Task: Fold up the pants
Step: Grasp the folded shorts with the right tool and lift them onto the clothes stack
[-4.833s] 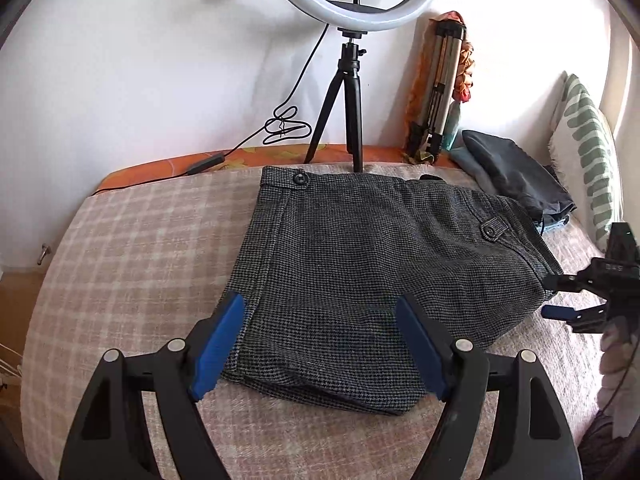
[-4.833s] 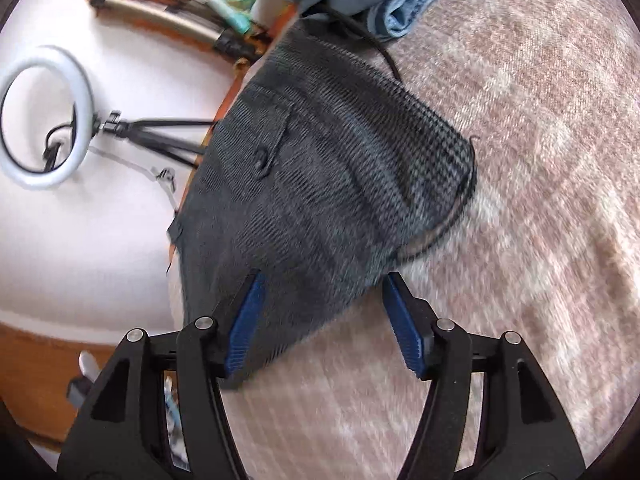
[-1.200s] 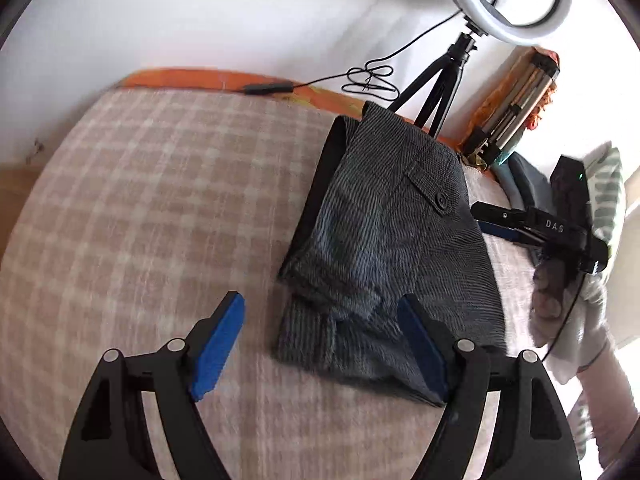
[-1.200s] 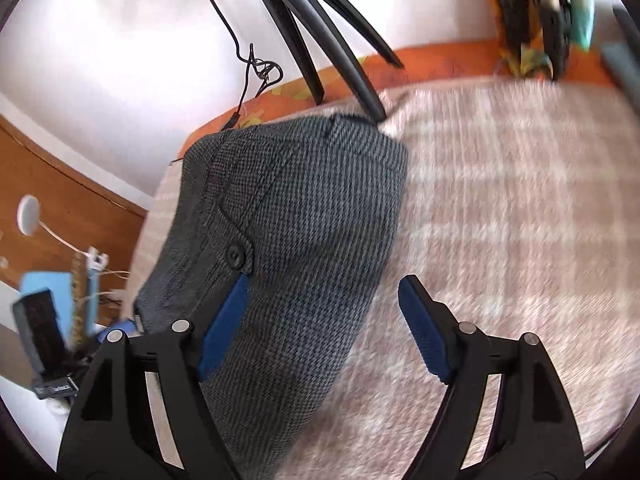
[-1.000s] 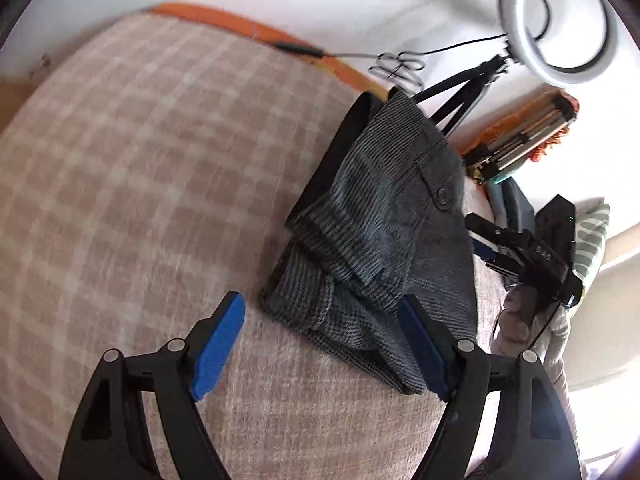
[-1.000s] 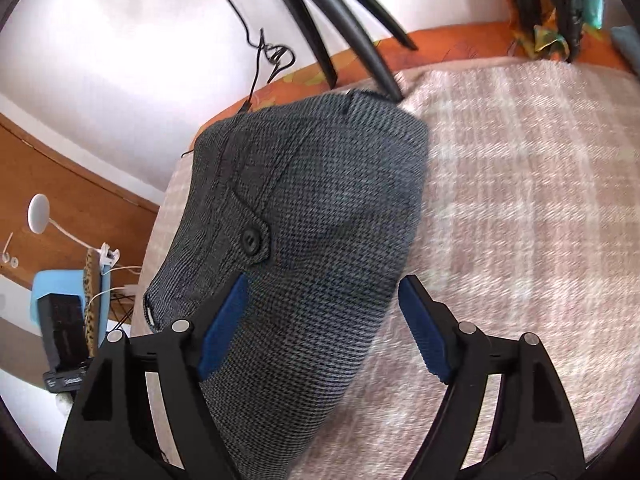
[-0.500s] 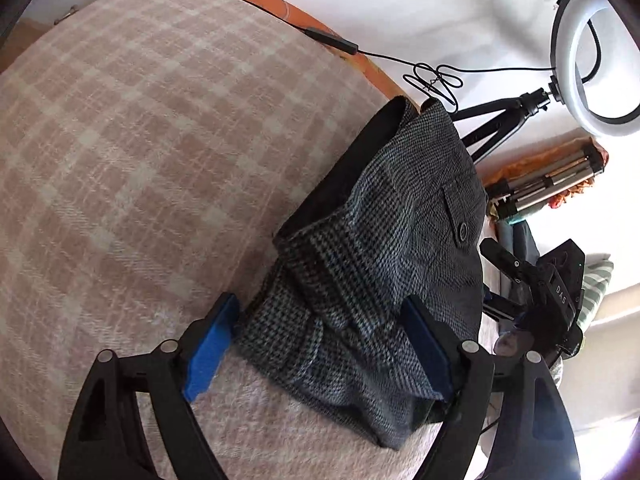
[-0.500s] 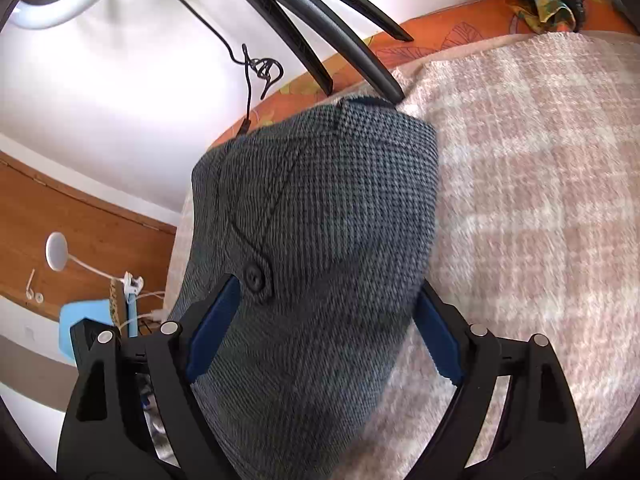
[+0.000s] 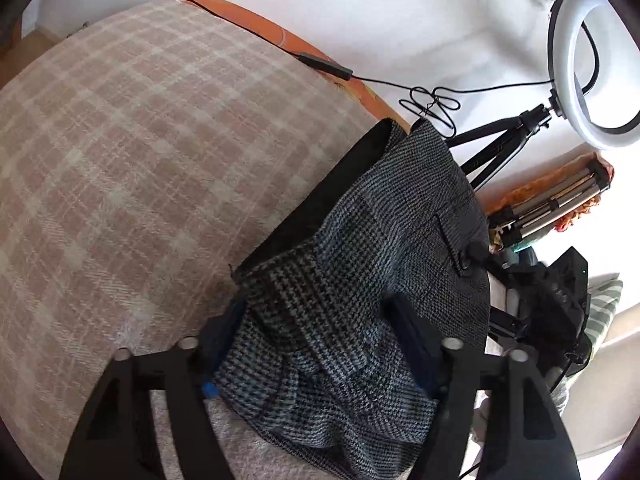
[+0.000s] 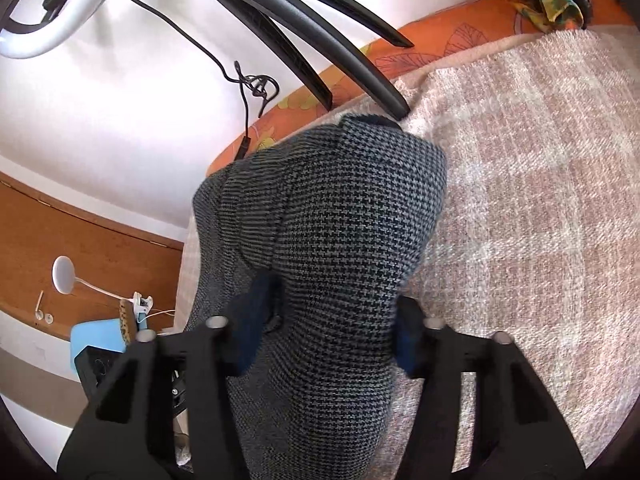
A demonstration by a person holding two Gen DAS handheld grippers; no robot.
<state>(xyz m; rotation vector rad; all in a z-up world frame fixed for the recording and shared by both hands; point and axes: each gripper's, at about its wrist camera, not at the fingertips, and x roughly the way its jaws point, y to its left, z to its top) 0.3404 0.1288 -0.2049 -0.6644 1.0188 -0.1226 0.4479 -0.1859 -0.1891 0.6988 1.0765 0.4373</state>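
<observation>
The grey houndstooth pants [image 9: 360, 280] lie folded in a bundle on the plaid bed cover [image 9: 120, 140]. My left gripper [image 9: 320, 344] is open, its blue-padded jaws standing on either side of the bundle's near end. The other end of the pants [image 10: 332, 240] fills the right wrist view. My right gripper [image 10: 324, 332] is open, with its jaws on either side of that end of the bundle. The right gripper's black body [image 9: 560, 300] shows at the far side of the pants in the left wrist view.
A ring light on a black tripod [image 9: 588, 68] stands at the bed's far edge, its legs [image 10: 320, 40] just beyond the pants. A folded tripod [image 9: 552, 208] leans on the wall. An orange sheet edge [image 10: 440, 52] and a cable [image 9: 428, 100] run along the wall.
Both grippers have moved forward onto the pants; each now has its open jaws around an end of the bundle. The jaws of both stand slightly closer together than before.
</observation>
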